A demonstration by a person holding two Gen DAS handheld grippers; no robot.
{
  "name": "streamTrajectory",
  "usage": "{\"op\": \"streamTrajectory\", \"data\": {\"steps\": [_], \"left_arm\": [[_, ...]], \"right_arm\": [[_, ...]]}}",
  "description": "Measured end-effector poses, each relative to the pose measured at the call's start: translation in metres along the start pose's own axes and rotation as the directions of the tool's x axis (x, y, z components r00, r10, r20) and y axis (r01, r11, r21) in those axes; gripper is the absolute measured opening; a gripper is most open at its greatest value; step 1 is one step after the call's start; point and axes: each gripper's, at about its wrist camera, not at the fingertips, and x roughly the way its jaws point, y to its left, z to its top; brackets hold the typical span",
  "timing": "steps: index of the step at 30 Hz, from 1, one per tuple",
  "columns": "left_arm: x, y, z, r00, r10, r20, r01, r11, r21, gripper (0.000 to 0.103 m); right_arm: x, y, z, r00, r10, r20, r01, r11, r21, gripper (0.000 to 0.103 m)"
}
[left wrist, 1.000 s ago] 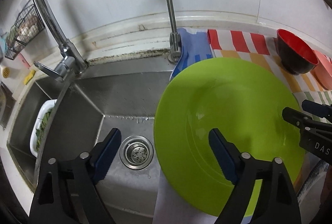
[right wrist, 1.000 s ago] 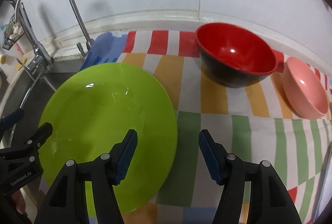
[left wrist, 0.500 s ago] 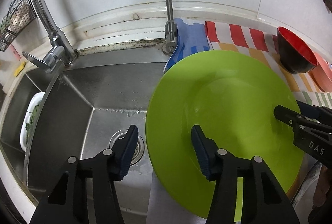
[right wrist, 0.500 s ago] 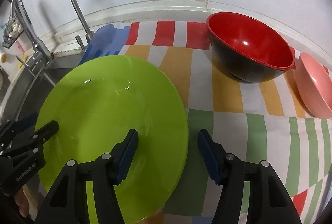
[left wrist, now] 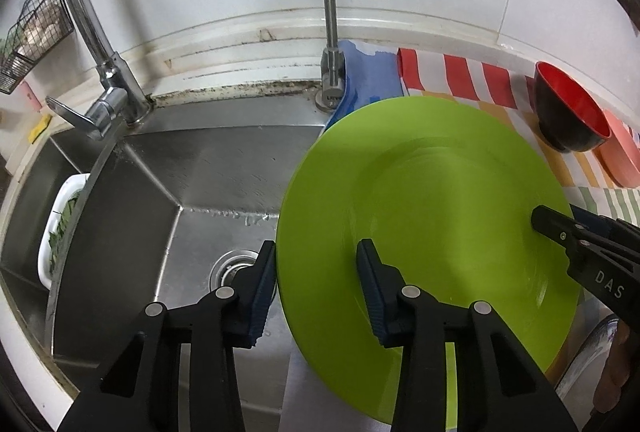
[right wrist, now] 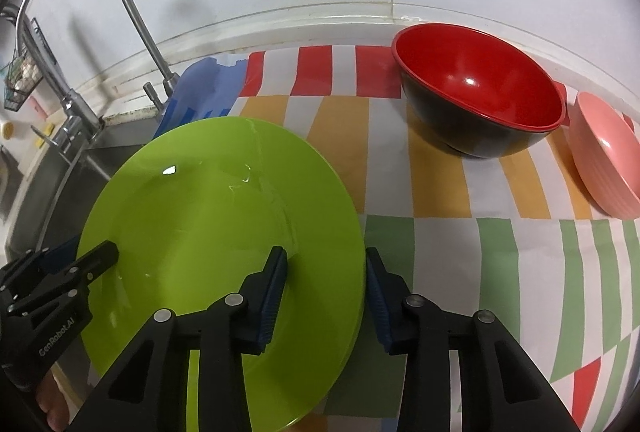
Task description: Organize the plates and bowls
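Left gripper (left wrist: 316, 286): jaws closing across the left rim of the green plate (left wrist: 432, 216); one blue pad lies outside the rim on the sink side, the other over the plate's face. A second ago the jaws stood far wider, with the outer pad well out over the drain.
Right gripper (right wrist: 326, 292): jaws closing across the plate's right rim, inner pad on the green face, outer pad just beside the edge over the cloth. They too have narrowed since a second ago.
Grip: the fisheye bends the edges, so firm pad contact is hard to judge; the rim sits between both pairs of pads, probably not yet fully clamped.
Green plate: held level between the two grippers at the edge of the counter, its left part overhanging the sink (left wrist: 192, 168), its right part over the striped cloth (right wrist: 440, 200). Its place has hardly shifted over the last second.
Meaning for the task: both hands have gone from straddling the rim to pinching it, so a two-handed lift of the plate looks to be the step in hand; nothing has been stacked yet.
Drain (left wrist: 234, 268): just beyond the left gripper's outer pad, in the sink floor.
Red bowl (right wrist: 480, 104): upright on the cloth farther back, well apart from the plate.
Pink bowl (right wrist: 604, 152): tilted, touching or just beside the red bowl on its right.
Faucet (left wrist: 330, 16): at the back rim of the sink, against the wall.
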Motion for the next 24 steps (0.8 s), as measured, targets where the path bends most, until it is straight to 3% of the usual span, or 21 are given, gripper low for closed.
{"op": "streamTrajectory", "data": {"steps": [12,24], "left_arm": [[-0.043,-0.005,-0.004,0.999,-0.026,0.047,0.025,1.000,0.019,0.039],[-0.099,-0.043,-0.033,0.991,-0.102,0.088,0.094,0.992,0.088,0.039]], "right_arm": [[-0.038,0.000,-0.007,1.000,-0.001,0.021,-0.001,0.998,0.063,0.039],[-0.108,-0.023,-0.042,0.995,-0.080,0.055,0.073,0.989,0.128,0.039]]}}
